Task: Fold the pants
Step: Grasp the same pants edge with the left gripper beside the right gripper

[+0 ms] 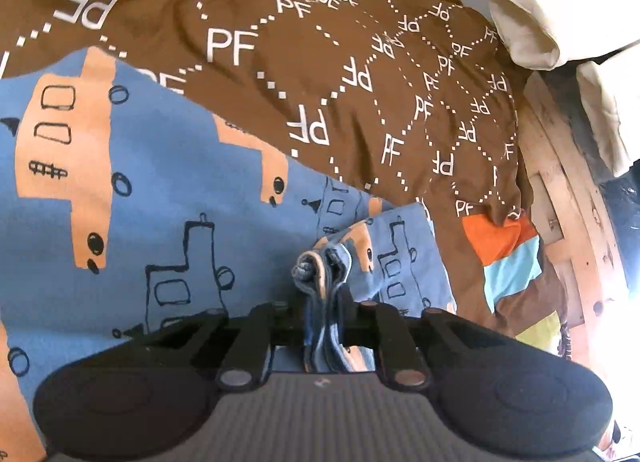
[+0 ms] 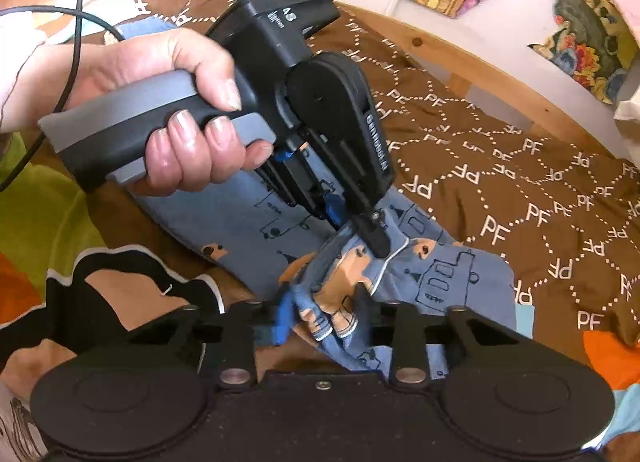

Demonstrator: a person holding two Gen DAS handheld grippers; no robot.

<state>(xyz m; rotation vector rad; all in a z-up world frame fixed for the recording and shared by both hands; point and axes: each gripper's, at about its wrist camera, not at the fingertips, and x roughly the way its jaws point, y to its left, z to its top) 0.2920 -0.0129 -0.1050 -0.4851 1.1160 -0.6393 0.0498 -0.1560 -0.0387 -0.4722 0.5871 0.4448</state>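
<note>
Risk of slip: your left hand-held gripper (image 1: 324,298) pinches only a narrow, bunched hem of the pants (image 1: 160,182); any sideways tug could pull the layers free and undo the fold.
Risk of snag: a thin white cord (image 2: 394,258) loops out beside the left fingertip; it could catch as you lower.
Risk of skew: the bedspread (image 1: 360,82) is rumpled; dragging cloth over it may twist the fold.
Left hand-held gripper: nearly closed; clamped on the stacked hem.
Right hand-held gripper (image 2: 320,312): partly closed; bunched cuffs sit between its fingers, apparently gripped.
Pants: spread on the bed, near its wooden side rail (image 1: 560,182); gathered end raised between both tools.
</note>
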